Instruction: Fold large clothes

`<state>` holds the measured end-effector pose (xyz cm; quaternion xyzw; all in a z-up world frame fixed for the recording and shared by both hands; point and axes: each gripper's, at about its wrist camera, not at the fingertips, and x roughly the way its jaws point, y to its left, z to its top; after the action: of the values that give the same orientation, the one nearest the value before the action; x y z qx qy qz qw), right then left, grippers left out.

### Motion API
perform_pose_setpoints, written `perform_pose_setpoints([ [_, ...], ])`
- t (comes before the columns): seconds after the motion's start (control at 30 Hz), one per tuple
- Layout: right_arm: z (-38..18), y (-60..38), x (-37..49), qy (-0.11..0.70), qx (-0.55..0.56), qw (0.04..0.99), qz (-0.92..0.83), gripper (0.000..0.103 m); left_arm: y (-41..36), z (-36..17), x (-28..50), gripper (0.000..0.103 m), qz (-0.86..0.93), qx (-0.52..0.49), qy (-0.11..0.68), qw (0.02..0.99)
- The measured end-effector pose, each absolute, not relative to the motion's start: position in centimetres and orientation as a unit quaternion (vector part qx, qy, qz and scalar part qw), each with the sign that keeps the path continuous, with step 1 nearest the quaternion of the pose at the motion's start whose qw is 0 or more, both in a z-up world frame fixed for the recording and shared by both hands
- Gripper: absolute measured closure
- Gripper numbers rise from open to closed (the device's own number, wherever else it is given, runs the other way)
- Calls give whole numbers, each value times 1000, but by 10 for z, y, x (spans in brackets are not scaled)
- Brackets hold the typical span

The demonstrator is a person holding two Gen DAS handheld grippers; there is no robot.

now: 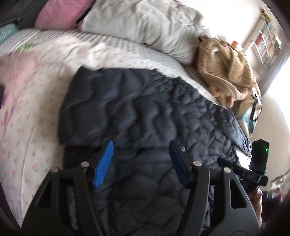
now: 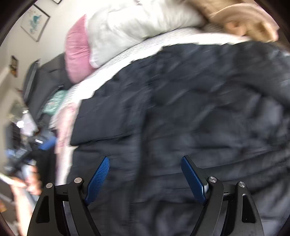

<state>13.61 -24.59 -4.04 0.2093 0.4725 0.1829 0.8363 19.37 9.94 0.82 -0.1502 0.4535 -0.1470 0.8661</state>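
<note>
- Jacket (image 1: pixel 145 109), dark navy and quilted, lies spread over the bed (image 1: pixel 27 127), which wears a white cover with small pink flowers; it fills most of both wrist views, and both views are smeared by motion.
- One flap of the jacket, seemingly a side panel or sleeve, lies doubled over the body, its edge showing as a step in the left wrist view. This suggests a fold already laid in, though the blur keeps me from telling which part it is.
- Left tool (image 1: pixel 141 161) points down at the near part of the jacket with its blue pads standing apart; nothing is pinched between them, only fabric lying beneath.
- Right tool (image 2: pixel 145 177) likewise stands wide open over the jacket, its pads clear of the cloth as far as the blur allows.
- Beyond the jacket sit a white pillow (image 1: pixel 145 23), a pink pillow (image 1: pixel 59 12) and a heap of tan knitwear (image 1: pixel 228 69) near the bed's far right edge, apart from the jacket.
- Step in hand, as I judge it: between grips, one fold set down and the next not yet begun.
- Next move calls for both tools to find a fresh edge, likely the hem or the opposite side, close on it evenly, and carry it across without dragging the laid flap loose; slippery padded fabric may spring back.
</note>
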Motion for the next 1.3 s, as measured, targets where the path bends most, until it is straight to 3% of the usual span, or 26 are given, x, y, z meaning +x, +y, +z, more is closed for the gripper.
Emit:
perform_pose_setpoints([
  [0.27, -62, -172, 151, 487, 171, 821, 246, 21, 150, -55, 190, 38, -115, -161, 487, 851],
  [0.37, -74, -154, 157, 491, 161, 819, 249, 32, 150, -78, 195, 39, -134, -181, 509, 830],
  [0.47, -83, -148, 160, 490, 184, 807, 272, 54, 147, -85, 197, 59, -144, -196, 512, 824],
  [0.5, -85, -146, 161, 490, 197, 801, 284, 65, 146, -84, 197, 65, -143, -200, 512, 823],
  [0.53, -85, -146, 161, 488, 208, 794, 297, 79, 146, -81, 197, 77, -147, -204, 507, 825],
  [0.6, -80, -146, 157, 482, 215, 789, 315, 89, 147, -71, 194, 93, -179, -224, 495, 820],
  [0.7, -67, -141, 148, 467, 215, 784, 347, 93, 147, -53, 182, 94, -206, -211, 485, 823],
  [0.97, -58, -120, 109, 492, 133, 771, 383, 93, 150, -66, 144, 94, -225, -129, 577, 774],
  [1.17, -95, -110, 96, 588, 79, 715, 369, 80, 150, -78, 131, 91, -208, -90, 619, 752],
  [1.2, -94, -112, 95, 597, 76, 708, 370, 72, 150, -73, 130, 86, -204, -84, 615, 757],
  [1.27, -90, -117, 92, 610, 72, 694, 375, 52, 148, -61, 127, 53, -203, -73, 605, 766],
  [1.3, -85, -122, 89, 609, 70, 694, 377, 28, 147, -53, 126, 27, -204, -70, 594, 775],
])
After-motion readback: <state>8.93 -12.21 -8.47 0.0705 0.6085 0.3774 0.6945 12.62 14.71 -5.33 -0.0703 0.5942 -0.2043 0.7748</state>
